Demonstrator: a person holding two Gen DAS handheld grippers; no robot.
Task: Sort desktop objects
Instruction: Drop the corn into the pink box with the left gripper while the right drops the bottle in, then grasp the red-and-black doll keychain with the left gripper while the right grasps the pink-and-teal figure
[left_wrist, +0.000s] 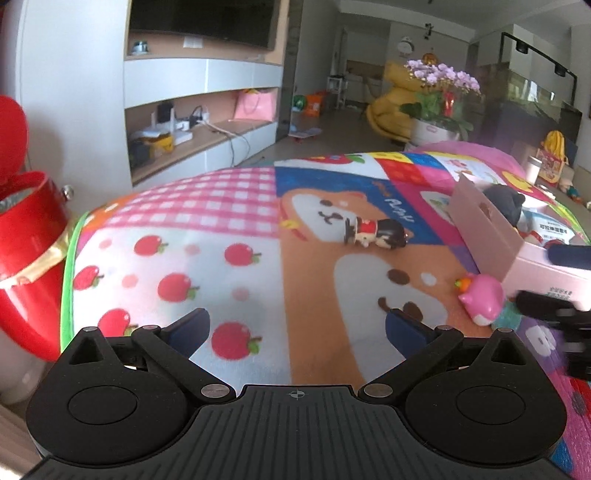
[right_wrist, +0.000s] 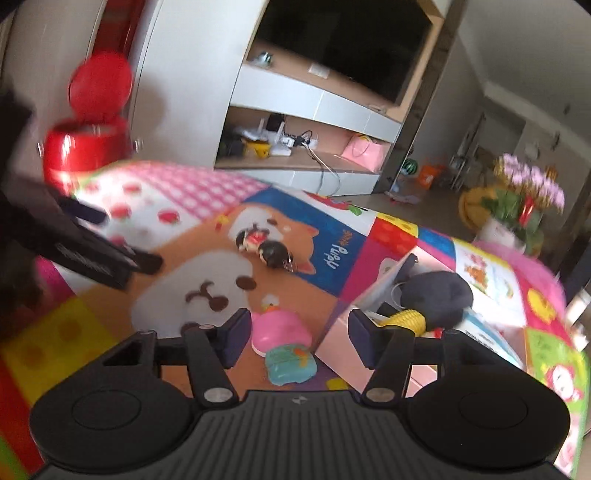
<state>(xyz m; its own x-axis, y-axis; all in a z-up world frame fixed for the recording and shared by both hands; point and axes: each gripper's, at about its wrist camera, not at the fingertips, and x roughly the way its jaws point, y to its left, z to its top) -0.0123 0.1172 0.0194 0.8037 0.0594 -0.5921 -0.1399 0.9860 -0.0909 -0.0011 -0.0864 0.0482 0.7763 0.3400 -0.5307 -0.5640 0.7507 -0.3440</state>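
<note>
Now both grippers hang over a counter covered with a bright patchwork blanket (left_wrist: 229, 206). The left gripper (left_wrist: 297, 325) has its fingers spread very wide, with nothing between them, only the blanket's apples and puppy picture below. The right gripper (right_wrist: 293, 332) has its fingers partly apart and they hold nothing. Just ahead of them, between the finger tips, lies a pink toy (right_wrist: 280, 330) with a small teal toy (right_wrist: 291, 363) touching it on the near side. From the left wrist view the pink toy (left_wrist: 482, 299) sits on the blanket right beside the corner of a pink box (left_wrist: 484, 229), and the right gripper shows as a dark blur at the right edge.

A little doll figure (left_wrist: 375, 234) with dark hair and a red top lies on its side farther out on the puppy picture, well apart from both grippers. Inside the pink box (right_wrist: 340, 343) are a dark plush toy (right_wrist: 436, 295) and a yellow corn toy (right_wrist: 404, 319). A red bucket (left_wrist: 26, 266) stands beside the counter.
</note>
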